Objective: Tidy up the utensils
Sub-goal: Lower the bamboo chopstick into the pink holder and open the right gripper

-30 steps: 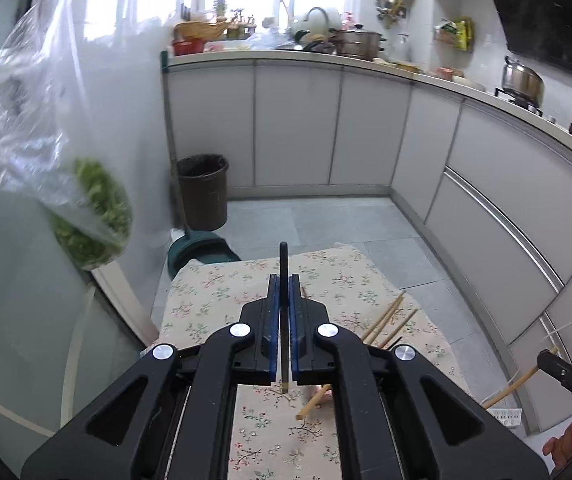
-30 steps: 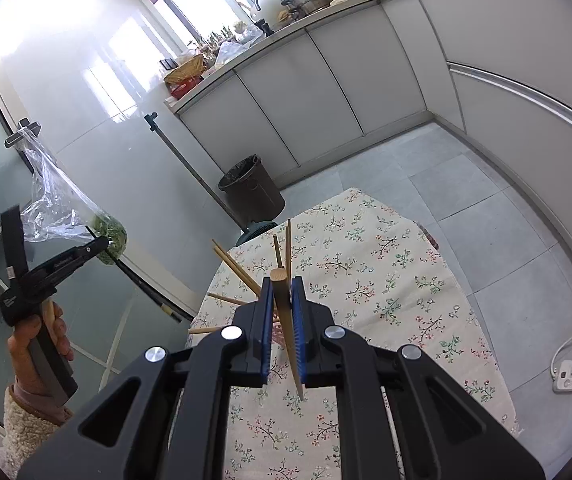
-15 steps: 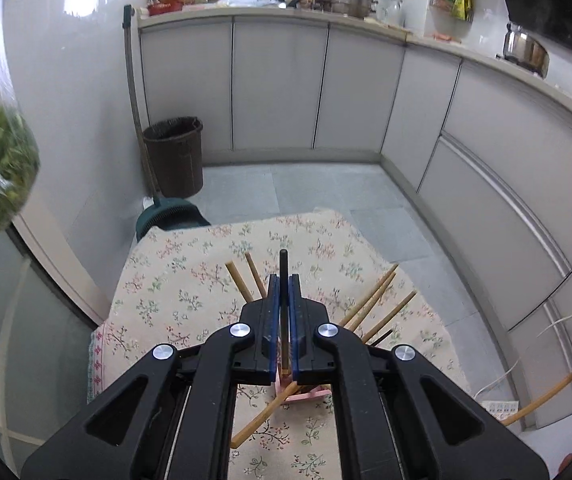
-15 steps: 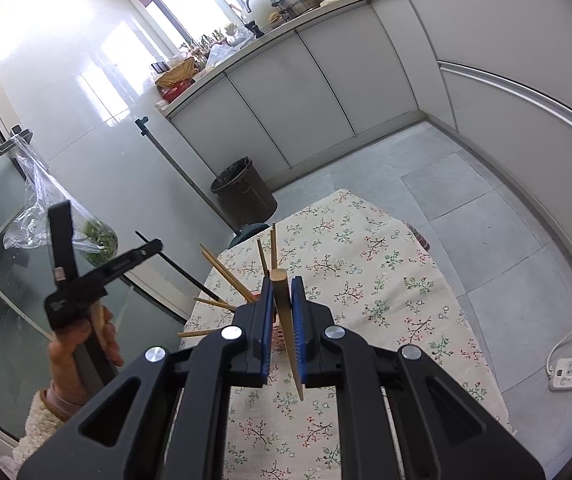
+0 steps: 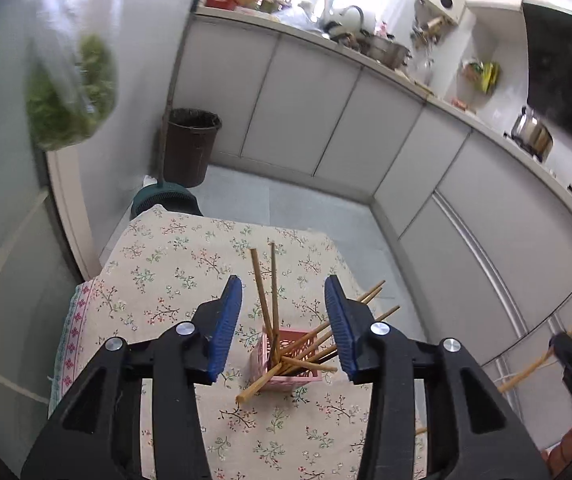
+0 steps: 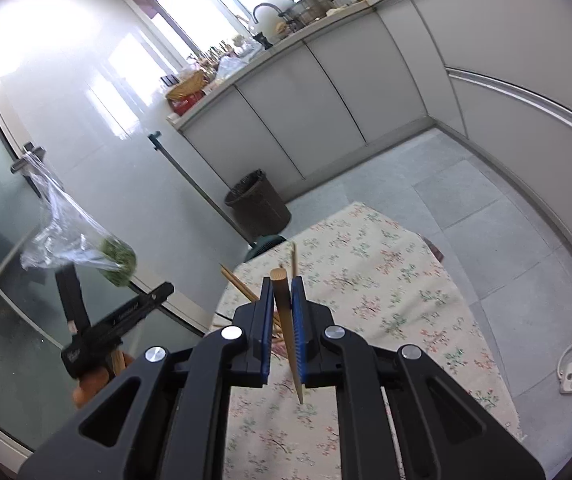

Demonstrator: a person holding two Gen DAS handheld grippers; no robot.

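Kitchen, two handheld grippers over a table w/ a floral tablecloth (image 5: pixel 174 264). The left gripper (image 5: pixel 283 312) hangs above a pink slotted holder (image 5: pixel 286 360) that stands near the middle of the cloth, closer to its right edge in the left wrist view. Its blue-padded jaws have just been opening and now stand spread w/ nothing pinched; the upright chopsticks rise in the gap between the fingers without touching the pads. A bundle of wooden chopsticks (image 5: pixel 264 300) sits in the holder: two stand nearly upright, several lean out toward the cloth's right edge, and one pokes low out of the holder's near-left side w/ its end over the cloth.

The right gripper (image 6: pixel 282 320) has its jaws pressed together on a single chopstick (image 6: pixel 286 328), thick end up, thin tip pointing down past the pads, above the cloth's near edge. Behind its fingers, more chopsticks fan out; the holder itself is probably hidden by the gripper there.

A hand (image 6: pixel 94 380) grips the left gripper's handle at lower left of the right wrist view. A dark bin (image 5: pixel 190 140) stands on the floor by the cabinets, and a clear bag of greens (image 6: pixel 86 252) hangs from a door handle.
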